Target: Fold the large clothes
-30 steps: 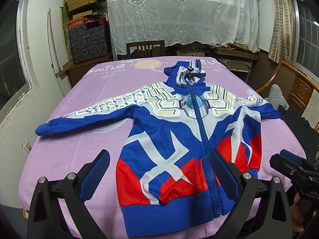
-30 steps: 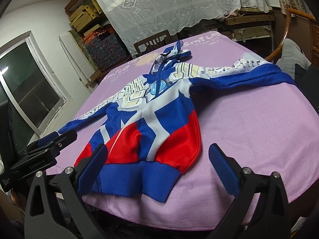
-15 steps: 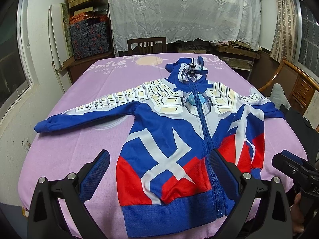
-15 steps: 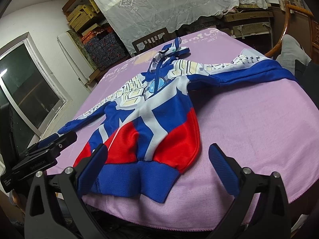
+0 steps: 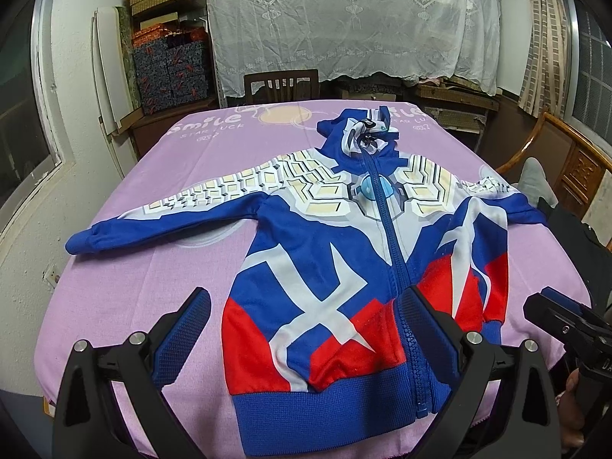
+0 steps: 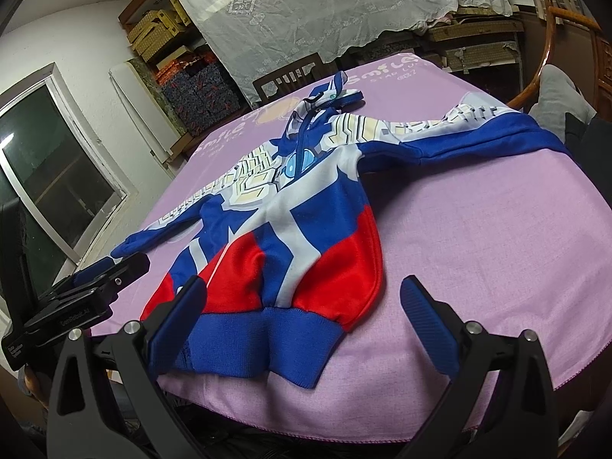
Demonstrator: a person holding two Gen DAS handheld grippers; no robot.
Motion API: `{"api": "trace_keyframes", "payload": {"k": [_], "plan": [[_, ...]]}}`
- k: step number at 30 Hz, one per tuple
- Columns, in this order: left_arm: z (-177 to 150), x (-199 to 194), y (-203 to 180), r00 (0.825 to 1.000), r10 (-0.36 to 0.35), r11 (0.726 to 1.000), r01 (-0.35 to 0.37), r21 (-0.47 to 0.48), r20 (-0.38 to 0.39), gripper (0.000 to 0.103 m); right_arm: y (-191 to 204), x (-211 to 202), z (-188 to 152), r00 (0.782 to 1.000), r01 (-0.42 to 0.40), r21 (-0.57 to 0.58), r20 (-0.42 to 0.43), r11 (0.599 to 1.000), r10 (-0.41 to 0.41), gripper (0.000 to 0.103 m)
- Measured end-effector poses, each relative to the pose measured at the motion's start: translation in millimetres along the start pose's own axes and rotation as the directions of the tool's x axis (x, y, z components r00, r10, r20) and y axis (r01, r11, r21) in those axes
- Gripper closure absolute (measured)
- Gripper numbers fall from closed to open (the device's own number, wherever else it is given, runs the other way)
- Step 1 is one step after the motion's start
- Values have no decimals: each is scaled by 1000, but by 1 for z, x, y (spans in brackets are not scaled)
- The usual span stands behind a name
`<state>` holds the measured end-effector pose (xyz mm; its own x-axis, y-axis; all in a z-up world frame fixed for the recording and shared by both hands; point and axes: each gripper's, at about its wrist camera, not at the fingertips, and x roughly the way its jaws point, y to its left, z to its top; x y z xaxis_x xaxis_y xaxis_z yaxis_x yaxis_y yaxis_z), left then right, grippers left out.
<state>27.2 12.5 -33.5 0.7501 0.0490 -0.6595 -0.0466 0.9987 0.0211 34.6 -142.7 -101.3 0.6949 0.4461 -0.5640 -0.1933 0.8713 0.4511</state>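
Little has shifted in the last second: both views have crept slightly, and the left gripper now looks a bit more squarely down the zipped jacket, which has not moved. It lies face up and spread flat on the bench, covered in a purple cloth, hood at the far end, ribbed hem at the near edge, and both sleeves stretched out sideways. The left gripper hangs wide open above the hem with nothing between its blue pads; the right gripper is likewise wide open and empty, above the hem's right corner. No fold looks begun. A sound start, I judge, is to take one sleeve near its cuff and lay it across the chest, keeping the fabric low so the body is not dragged askew, then match the other side before folding hem to hood. Printed on the cloth at the far end is "Smile" with smaller letters reading roughly "STAR LUCK" beneath; the right sleeve end hangs over the bench edge.
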Motion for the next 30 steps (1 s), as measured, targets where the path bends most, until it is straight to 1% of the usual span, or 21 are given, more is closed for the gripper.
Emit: {"api": "trace_keyframes", "payload": {"k": [21, 24, 27, 30], "plan": [[-1, 1, 1, 1000, 2, 1000, -2, -2, -7, 3, -1, 2, -2, 1000, -2, 0, -7, 1000, 2, 4], [-9, 11, 6, 1000, 3, 1000, -3, -7, -19, 3, -6, 5, -4, 1000, 1, 9, -16, 1000, -1, 4], [-16, 23, 16, 999, 5, 1000, -6, -18, -54, 3, -13, 11, -6, 999, 8, 30, -33, 1000, -7, 4], [-19, 39, 29, 994, -23, 999, 18, -44, -109, 3, -23, 19, -8, 998, 13, 53, -56, 999, -10, 4]]}}
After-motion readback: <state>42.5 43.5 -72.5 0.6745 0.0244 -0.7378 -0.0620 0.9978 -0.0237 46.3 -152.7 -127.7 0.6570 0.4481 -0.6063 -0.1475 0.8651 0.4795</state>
